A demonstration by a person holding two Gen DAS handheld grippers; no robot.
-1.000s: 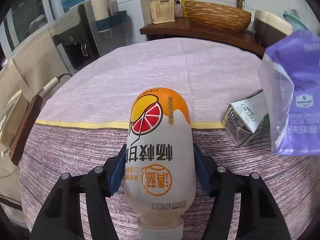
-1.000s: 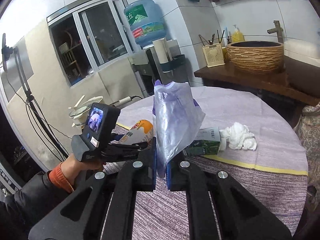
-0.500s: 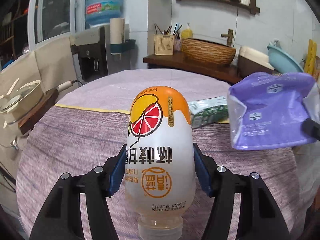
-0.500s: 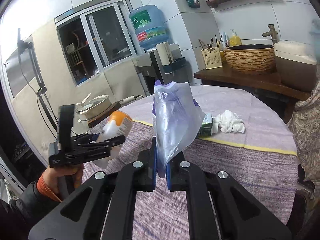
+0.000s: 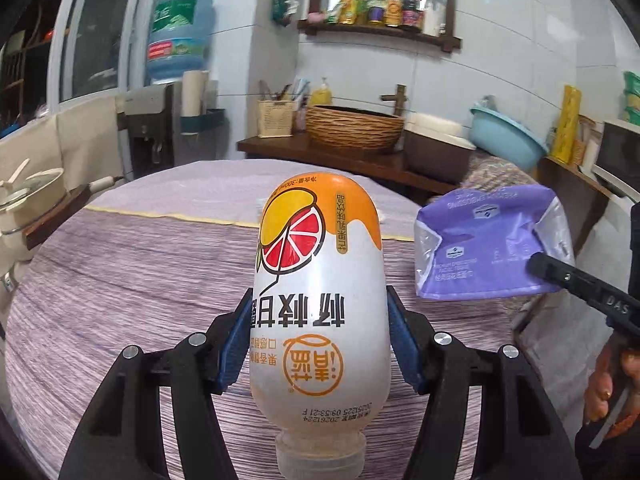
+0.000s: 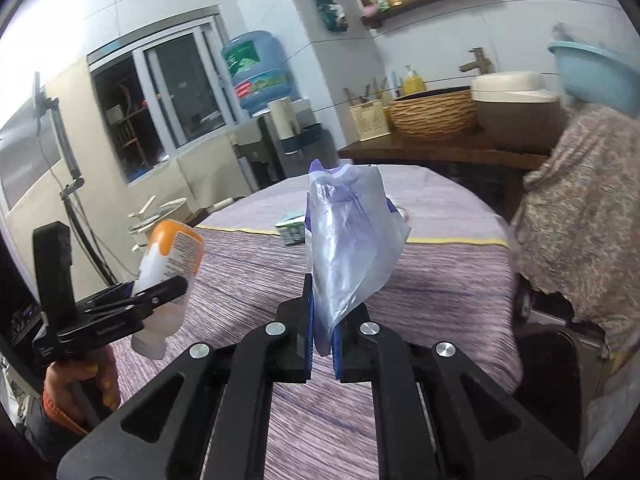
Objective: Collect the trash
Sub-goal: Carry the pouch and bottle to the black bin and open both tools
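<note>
Sitting cap-down between left gripper (image 5: 318, 340) pads — drink bottle (image 5: 318, 280), clamped.

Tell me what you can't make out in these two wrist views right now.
- Green carton, right wrist view: mostly hidden behind the purple bag; hidden entirely in the left wrist view.
- Bottle cap, left wrist view: cut off by the bottom edge.
- Bin for the trash: in neither view.
- Tablecloth: blurred.

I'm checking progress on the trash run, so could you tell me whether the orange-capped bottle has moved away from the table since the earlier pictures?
Yes. In the right wrist view the bottle has drifted left, off the table edge.
</note>
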